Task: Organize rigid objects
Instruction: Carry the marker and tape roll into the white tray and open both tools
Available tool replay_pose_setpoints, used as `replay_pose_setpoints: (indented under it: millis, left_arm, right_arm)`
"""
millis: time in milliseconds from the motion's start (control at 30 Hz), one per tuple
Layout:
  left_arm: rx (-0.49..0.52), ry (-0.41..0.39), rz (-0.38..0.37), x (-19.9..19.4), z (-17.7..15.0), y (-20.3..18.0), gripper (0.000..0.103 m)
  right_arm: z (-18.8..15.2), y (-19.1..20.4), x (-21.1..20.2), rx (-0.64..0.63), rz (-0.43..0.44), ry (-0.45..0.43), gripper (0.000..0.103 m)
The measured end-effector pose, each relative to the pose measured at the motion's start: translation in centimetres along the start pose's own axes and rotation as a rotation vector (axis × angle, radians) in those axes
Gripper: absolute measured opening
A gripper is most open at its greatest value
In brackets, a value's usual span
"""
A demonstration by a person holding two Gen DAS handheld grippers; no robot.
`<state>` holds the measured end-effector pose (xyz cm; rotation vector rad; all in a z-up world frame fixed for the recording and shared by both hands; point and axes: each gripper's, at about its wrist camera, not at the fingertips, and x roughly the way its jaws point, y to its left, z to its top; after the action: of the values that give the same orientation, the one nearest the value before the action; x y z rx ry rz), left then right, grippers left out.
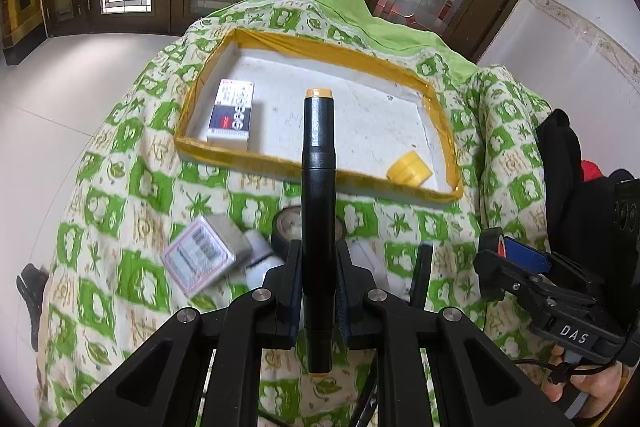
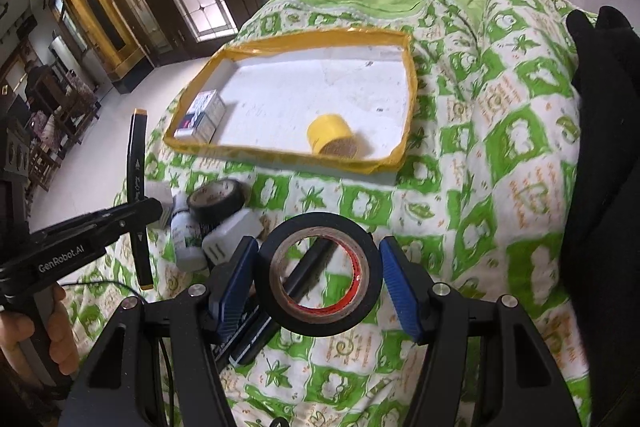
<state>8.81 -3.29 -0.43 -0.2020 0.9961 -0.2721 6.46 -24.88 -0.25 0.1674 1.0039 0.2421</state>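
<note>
While the left gripper clamps a black marker around its middle, the pen stands nearly upright between the pads, its orange cap pointing toward the far tray. Held at the middle like that, it balances without tipping and looks ready to be carried over the near rim and laid down flat.

To the right, the right gripper has its blue pads spread on either side of a black tape roll. Its left pad sits against the roll's edge, but on the right a sliver of cloth shows between pad and roll, so I cannot tell whether the jaws actually grip it or merely bracket it.

That tray, a shallow white one edged in yellow tape, lies on the green-and-white patterned cloth and seems to be the collecting place: a small printed box sits in its left near corner and a yellow tape roll rests by its right near corner, leaving the middle free.

Still loose on the cloth, just near of the tray, are a second black tape roll, a white bottle, a white adapter and a card box, huddled together and touching.

My guess is the marker goes in first, then the tape.
</note>
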Motion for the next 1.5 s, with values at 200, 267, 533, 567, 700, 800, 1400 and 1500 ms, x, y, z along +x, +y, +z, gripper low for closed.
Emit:
replay_pose_setpoints:
  millis: [200, 267, 533, 567, 700, 800, 1400, 1500]
  left_arm:
    - [0.015, -0.013, -0.001, 0.1, 2.0, -0.2, 0.014]
    - [0.016, -0.019, -0.005, 0.1, 2.8, -0.3, 0.014]
    - [0.025, -0.025, -0.008, 0.9, 5.5, -0.9, 0.014]
    - [0.026, -0.025, -0.007, 1.1, 5.9, -0.9, 0.014]
    - [0.028, -0.03, -0.004, 1.5, 7.3, -1.1, 0.014]
    - [0.028, -0.037, 0.0, 1.8, 8.7, -1.1, 0.014]
    - [0.036, 0.016, 0.04, 7.8, 11.7, -0.5, 0.014]
    - [0.039, 0.032, 0.049, 8.8, 11.4, -0.2, 0.014]
  right_arm:
    - [2.1, -0.5, 0.2, 0.029, 0.006, -0.016, 0.062]
    - [2.9, -0.6, 0.3, 0.035, 0.006, -0.023, 0.062]
    - [5.8, -1.4, 1.0, 0.077, 0.015, -0.05, 0.062]
    - [6.1, -1.5, 1.1, 0.082, 0.017, -0.054, 0.062]
    - [7.5, -1.9, 1.4, 0.102, 0.021, -0.069, 0.062]
    - [8.5, -2.2, 1.8, 0.112, 0.02, -0.076, 0.062]
    - [12.9, -3.2, 7.2, 0.142, 0.011, -0.049, 0.062]
    - [13.4, -3.0, 8.4, 0.125, -0.002, -0.033, 0.062]
